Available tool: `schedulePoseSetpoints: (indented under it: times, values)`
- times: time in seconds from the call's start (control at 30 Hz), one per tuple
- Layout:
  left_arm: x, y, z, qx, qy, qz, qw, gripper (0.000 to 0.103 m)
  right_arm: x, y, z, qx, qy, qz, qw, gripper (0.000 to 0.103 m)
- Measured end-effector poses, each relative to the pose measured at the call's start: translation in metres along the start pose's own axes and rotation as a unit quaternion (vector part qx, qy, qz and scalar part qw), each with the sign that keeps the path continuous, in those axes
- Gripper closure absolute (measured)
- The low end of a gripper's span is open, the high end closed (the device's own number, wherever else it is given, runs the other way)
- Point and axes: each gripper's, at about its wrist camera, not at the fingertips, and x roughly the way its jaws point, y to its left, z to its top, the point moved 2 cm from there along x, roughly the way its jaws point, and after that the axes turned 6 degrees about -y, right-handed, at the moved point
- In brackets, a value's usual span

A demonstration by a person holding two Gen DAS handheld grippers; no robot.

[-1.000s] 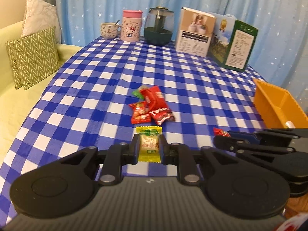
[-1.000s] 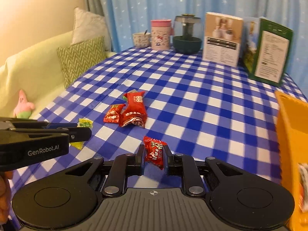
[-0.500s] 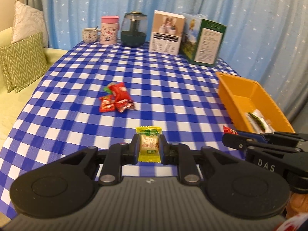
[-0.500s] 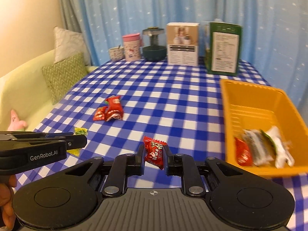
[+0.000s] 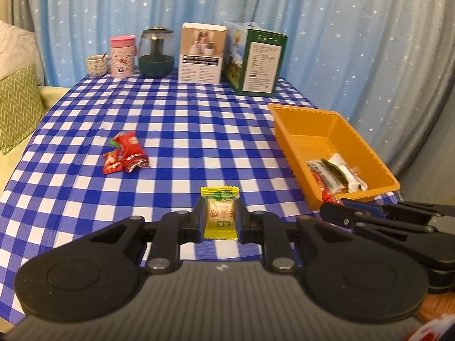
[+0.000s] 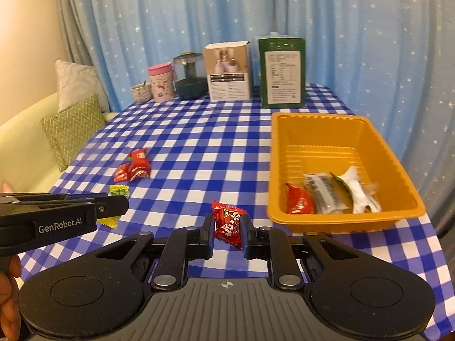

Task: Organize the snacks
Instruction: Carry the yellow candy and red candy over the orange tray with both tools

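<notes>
The left gripper (image 5: pixel 220 217) is clamped on a yellow candy (image 5: pixel 219 213), the right gripper (image 6: pixel 227 227) on a red candy (image 6: pixel 229 224). Both look light and crinkly, best pinched mid-body, bound for the orange tray (image 6: pixel 338 221) at lower right.

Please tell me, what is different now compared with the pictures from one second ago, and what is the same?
Both grippers rose and swung toward the orange tray, which came fully into both views. Nothing was taken hold of or let go: the left gripper still clamps the yellow candy and the right gripper still clamps the red candy. The red snack pile on the checked cloth stayed in place.
</notes>
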Motion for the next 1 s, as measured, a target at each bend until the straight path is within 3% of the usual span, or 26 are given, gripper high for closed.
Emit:
schedulePoseSetpoints:
  times: [0.5,1.0]
  values:
    - [0.016,-0.054,0.015,0.027,0.001,-0.047,0.9985,0.085,-0.027,-0.05,0.01,0.032,-0.03,-0.046,0.998,0.084]
    - [0.065,-0.122,0.038,0.07,-0.001,-0.1,0.9925,0.085,-0.027,-0.12,0.028,0.07,-0.051,-0.095,0.992,0.084]
